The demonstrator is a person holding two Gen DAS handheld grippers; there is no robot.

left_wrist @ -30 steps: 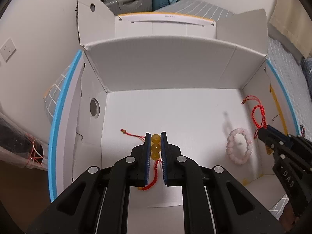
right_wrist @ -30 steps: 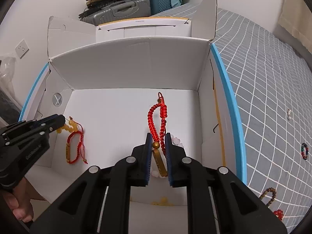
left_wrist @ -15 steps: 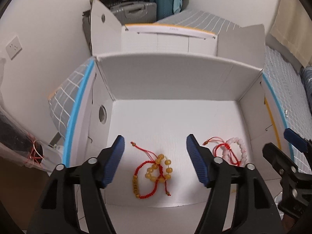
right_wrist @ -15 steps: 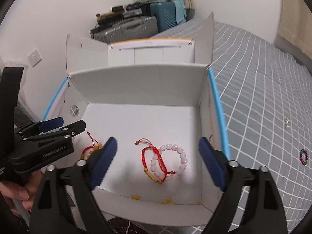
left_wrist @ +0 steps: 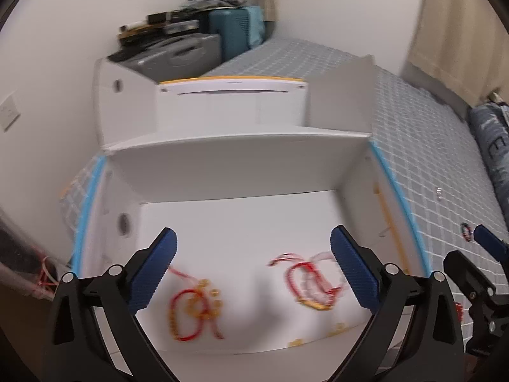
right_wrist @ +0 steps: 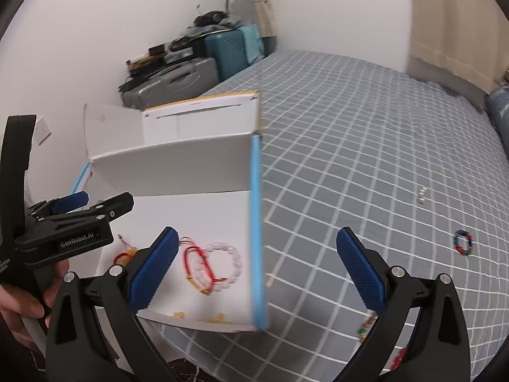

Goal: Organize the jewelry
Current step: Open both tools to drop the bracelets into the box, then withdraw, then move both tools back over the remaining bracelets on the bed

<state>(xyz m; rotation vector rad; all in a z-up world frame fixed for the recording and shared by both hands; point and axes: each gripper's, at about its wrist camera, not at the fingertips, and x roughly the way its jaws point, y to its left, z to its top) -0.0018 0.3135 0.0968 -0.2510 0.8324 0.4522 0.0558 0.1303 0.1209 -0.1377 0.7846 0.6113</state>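
An open white cardboard box (left_wrist: 241, 165) with blue edges sits on the bed. On its floor lie a red cord bracelet with amber beads (left_wrist: 194, 305) at the left, and a red cord bracelet (right_wrist: 198, 265) over a pale pink bead bracelet (right_wrist: 230, 262) at the right. My left gripper (left_wrist: 254, 273) is open and empty, above the box's near edge. My right gripper (right_wrist: 257, 270) is open and empty, over the box's right wall (right_wrist: 256, 222). A multicoloured bead bracelet (right_wrist: 463, 242) lies on the bedspread to the right.
The bed has a grey checked cover (right_wrist: 366, 159). A small white bead item (right_wrist: 422, 194) lies on it, and more beaded pieces (right_wrist: 366, 326) lie near my right finger. Suitcases (right_wrist: 191, 70) stand against the far wall. The left gripper (right_wrist: 76, 219) shows at the right wrist view's left.
Both grippers opened and let their bracelets drop onto the box floor, then pulled back and up. The right gripper has swung to the right, toward the bedspread.
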